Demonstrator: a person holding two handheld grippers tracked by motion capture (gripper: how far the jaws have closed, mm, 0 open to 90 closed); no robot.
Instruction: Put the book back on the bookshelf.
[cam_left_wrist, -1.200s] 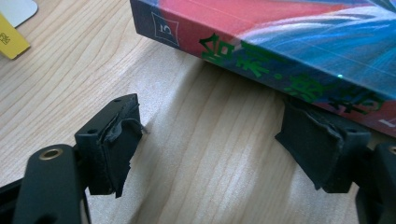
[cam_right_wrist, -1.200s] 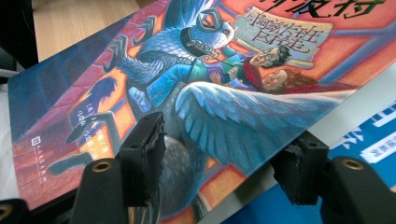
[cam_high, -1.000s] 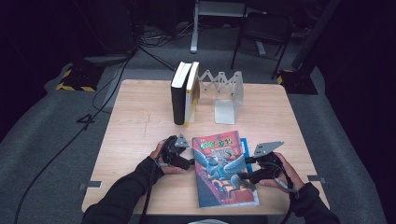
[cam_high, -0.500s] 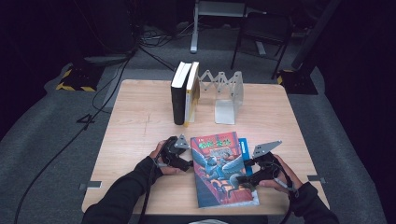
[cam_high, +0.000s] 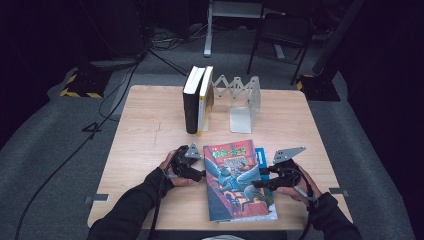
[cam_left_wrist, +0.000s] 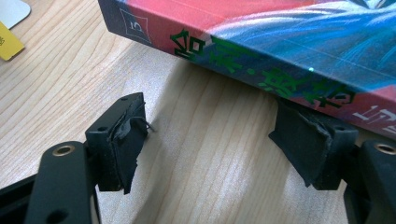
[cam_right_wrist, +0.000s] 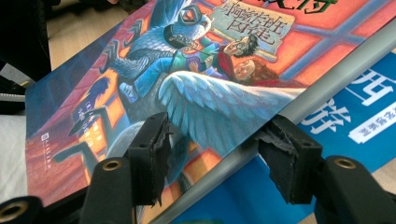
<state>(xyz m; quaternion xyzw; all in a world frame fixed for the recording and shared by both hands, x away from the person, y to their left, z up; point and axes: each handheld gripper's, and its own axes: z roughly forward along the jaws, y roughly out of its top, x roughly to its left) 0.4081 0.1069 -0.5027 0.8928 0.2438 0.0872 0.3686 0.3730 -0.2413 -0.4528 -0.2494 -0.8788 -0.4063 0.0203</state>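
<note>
A colourful illustrated book (cam_high: 235, 180) lies flat on a blue book (cam_high: 262, 156) near the table's front edge. My left gripper (cam_high: 200, 175) sits at its spine side. In the left gripper view the jaws (cam_left_wrist: 210, 135) stand apart over bare wood, one pad tucked against the underside of the spine (cam_left_wrist: 280, 70); they have just been closing. My right gripper (cam_high: 257, 180) is at the book's right edge. Its jaws (cam_right_wrist: 212, 144) straddle the grey page edge, one over the cover (cam_right_wrist: 187, 70) and one over the blue book (cam_right_wrist: 364, 107). They have just been closing, with no pad pressing.
Two books (cam_high: 197, 100) stand upright at the back of the wooden table (cam_high: 150, 125), beside a metal accordion bookend (cam_high: 245, 102). A yellow corner (cam_left_wrist: 9, 42) shows at the left. Chair legs and cables lie on the floor beyond.
The right gripper has edged slightly leftward onto the book's right edge. The left hand and the book stay where they were.
</note>
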